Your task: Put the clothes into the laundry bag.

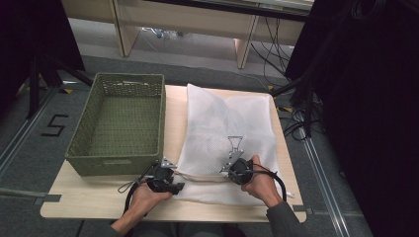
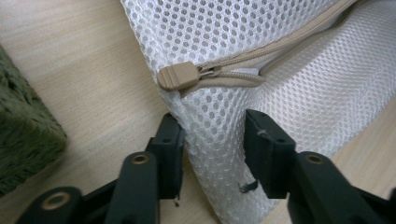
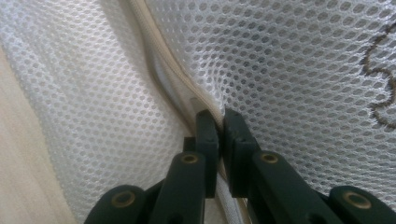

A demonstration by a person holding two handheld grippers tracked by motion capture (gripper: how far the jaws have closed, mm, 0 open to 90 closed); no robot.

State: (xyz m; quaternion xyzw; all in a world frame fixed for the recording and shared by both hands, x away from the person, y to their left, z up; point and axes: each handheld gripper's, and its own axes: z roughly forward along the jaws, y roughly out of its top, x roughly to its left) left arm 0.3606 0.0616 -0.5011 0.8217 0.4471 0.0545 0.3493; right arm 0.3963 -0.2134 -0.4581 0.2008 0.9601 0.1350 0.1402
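My white mesh bag (image 1: 225, 128) lies flat on the desk (image 1: 99, 197), just right of the green basket (image 1: 118, 123). Its zip (image 2: 261, 51) runs along the near edge, between my two hands. My left tool (image 2: 212, 144) is spread around the bag's corner, just below the zip pull (image 2: 180, 75). My right tool (image 3: 219, 135) pinches the zip seam. The basket is empty.
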